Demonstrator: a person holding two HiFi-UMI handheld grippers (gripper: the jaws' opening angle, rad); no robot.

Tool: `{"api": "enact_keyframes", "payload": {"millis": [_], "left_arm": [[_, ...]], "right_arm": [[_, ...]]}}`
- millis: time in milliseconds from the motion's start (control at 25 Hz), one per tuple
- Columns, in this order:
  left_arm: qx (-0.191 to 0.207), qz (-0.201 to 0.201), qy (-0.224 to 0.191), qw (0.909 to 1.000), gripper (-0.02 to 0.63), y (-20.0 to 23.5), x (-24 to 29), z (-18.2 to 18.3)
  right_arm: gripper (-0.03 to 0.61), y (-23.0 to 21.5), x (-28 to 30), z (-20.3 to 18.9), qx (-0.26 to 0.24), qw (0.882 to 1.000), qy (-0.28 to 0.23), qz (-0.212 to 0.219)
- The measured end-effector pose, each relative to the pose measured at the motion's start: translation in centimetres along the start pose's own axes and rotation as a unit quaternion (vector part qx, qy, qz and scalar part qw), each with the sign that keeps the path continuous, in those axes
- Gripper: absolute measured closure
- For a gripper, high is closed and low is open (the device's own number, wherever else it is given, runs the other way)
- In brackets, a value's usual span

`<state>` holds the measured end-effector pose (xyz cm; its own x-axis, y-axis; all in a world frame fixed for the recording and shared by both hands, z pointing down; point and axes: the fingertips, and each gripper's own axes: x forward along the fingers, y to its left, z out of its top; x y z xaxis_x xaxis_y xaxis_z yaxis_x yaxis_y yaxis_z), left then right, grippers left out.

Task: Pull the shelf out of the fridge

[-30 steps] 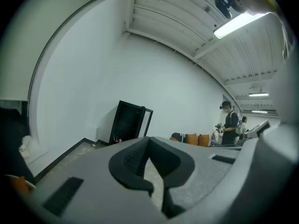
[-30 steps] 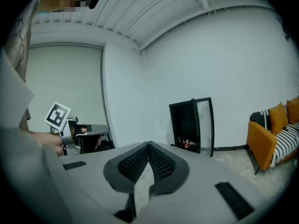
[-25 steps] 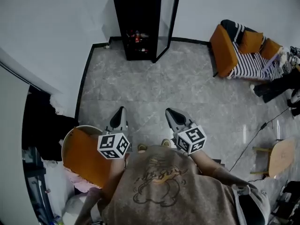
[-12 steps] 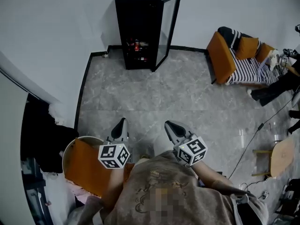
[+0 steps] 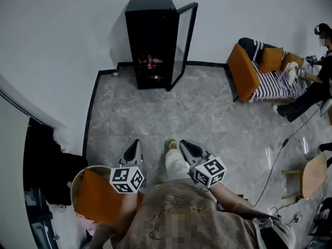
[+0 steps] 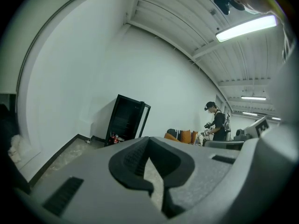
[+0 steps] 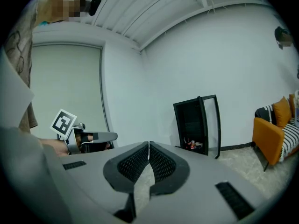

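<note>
The black fridge [image 5: 154, 41] stands against the far wall, its glass door [image 5: 185, 39] swung open to the right. Bottles and cans [image 5: 150, 63] sit low inside; I cannot make out a shelf from here. Both grippers are held near my waist, far from the fridge. The left gripper [image 5: 136, 144] is shut and empty, and so is the right gripper [image 5: 182, 144]. The fridge [image 6: 124, 121] shows small beyond the closed left gripper [image 6: 148, 139], and the fridge [image 7: 195, 124] also stands past the closed right gripper [image 7: 148, 145].
An orange sofa [image 5: 255, 66] with a striped blanket stands at the right wall, a person [image 5: 317, 79] beside it. An orange round chair [image 5: 93, 190] is at my left, a wooden stool [image 5: 311, 174] at the right, and a cable [image 5: 282, 148] trails on the grey floor.
The fridge has slid lower in the head view. A leg and shoe have come forward between the two grippers. Both grippers stay shut.
</note>
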<state>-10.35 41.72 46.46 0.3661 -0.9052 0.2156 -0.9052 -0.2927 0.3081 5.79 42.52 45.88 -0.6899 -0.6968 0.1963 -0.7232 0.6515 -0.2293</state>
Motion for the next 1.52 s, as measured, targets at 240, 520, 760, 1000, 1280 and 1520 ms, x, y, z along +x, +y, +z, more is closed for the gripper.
{"api": "enact_keyframes", "payload": {"millis": [240,520,760,1000,1280,1520], "left_arm": [[-0.002,-0.005,0.005,1.0000,0.607,0.7,3.0,0.5],[-0.009,0.000,0.011,0.9999,0.607,2.6,7.0,1.4],[-0.006,0.002,0.015,0.9999,0.607,4.1,10.8,3.2],[-0.007,0.005,0.018,0.9998,0.607,5.0,15.0,5.4],[-0.008,0.013,0.015,0.9998,0.607,6.0,20.8,8.1],[-0.011,0.027,0.009,0.9995,0.607,6.8,25.8,10.3]], "right_arm": [[0.557,-1.9,2.1,0.6,0.006,1.000,0.003,-0.004],[0.557,-4.8,6.0,1.7,0.010,1.000,0.008,0.004],[0.557,-7.0,9.6,3.2,0.015,1.000,0.011,0.014],[0.557,-10.2,12.4,5.4,0.021,1.000,0.012,0.015],[0.557,-14.9,16.1,8.4,0.025,0.999,0.012,0.023],[0.557,-19.0,19.7,10.8,0.021,0.999,0.014,0.040]]}}
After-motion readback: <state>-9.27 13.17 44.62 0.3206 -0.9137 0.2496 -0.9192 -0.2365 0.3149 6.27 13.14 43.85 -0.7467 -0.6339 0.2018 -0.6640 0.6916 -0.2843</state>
